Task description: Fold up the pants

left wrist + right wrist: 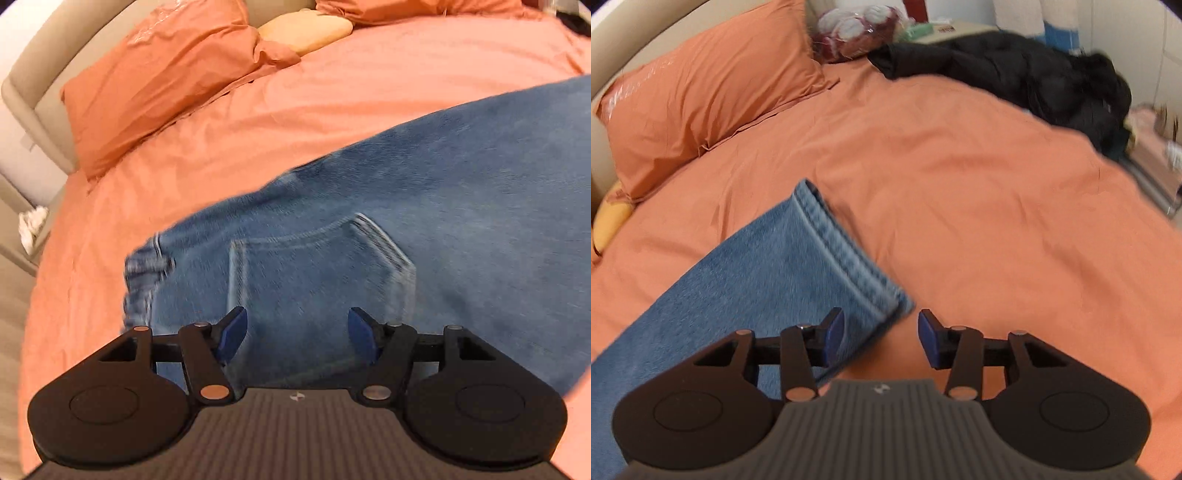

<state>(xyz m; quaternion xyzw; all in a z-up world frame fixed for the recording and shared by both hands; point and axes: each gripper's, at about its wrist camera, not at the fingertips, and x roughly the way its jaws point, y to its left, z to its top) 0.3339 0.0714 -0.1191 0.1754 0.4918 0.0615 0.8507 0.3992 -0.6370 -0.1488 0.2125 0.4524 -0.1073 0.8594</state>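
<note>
**A:** What is in the two wrist views?

**B:** A pair of blue jeans (369,221) lies flat on an orange bedspread (332,92). In the left wrist view the waist end, with a back pocket (317,266), fills the lower middle of the frame. The left gripper (293,334) hangs over it with its jaws wide apart and nothing between them; the denim shows in the gap, just below the pocket.

**A:** And the other view?

**B:** The leg hem (846,254) runs diagonally across the centre of the frame. The right gripper (881,338) sits at the lower middle, its jaws partly apart and empty. The hem's near corner lies just above the left fingertip, apart from both pads.

**A:** Which step does that suggest?

**B:** The legs seem already laid one on the other, so I judge this the moment between folds. Next, each gripper probably needs to close on an edge, the right one on the hem corner, to carry the hem toward the waist.
</note>
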